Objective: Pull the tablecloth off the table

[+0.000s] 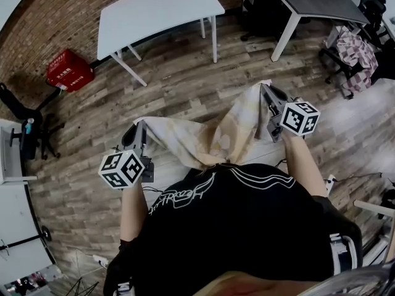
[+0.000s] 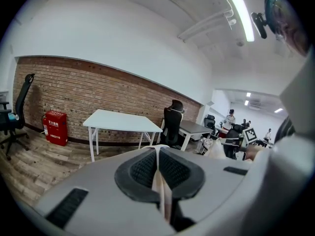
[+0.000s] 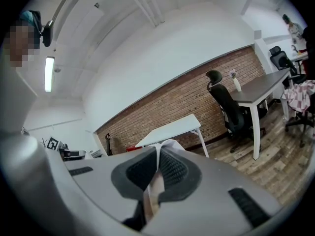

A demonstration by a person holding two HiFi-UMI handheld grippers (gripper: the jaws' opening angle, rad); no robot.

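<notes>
left gripper: jaws fully closed, with a thin fold of the tablecloth pinched between the ribbed pads and a small tuft of it showing past the tips. right gripper: jaws likewise fully closed on a fold of the tablecloth, with a tuft above the tips. in the head view the left gripper and the right gripper stand well apart in front of the person, each holding one end of the tablecloth. the cloth rests on no tabletop. it hangs in the air between the two grippers, above the wooden floor, and its slack middle drops towards the person's black shirt. the white table stands well apart, beyond the grippers, and no cloth is on its top. judgement: the cloth appears to be off the table already, so the step in hand is to carry it away under control. to do this well, maintain both pinches without easing the pads, move the two hands together at matching speed, and hold the span taut enough that the sagging middle neither drags on the floor nor catches on the body. orientation: the long axis of the cloth runs from gripper to gripper across the person's front, rising in the head view from lower left to upper right. the end at the right gripper points away from the person, and the loose middle hangs downward.
</notes>
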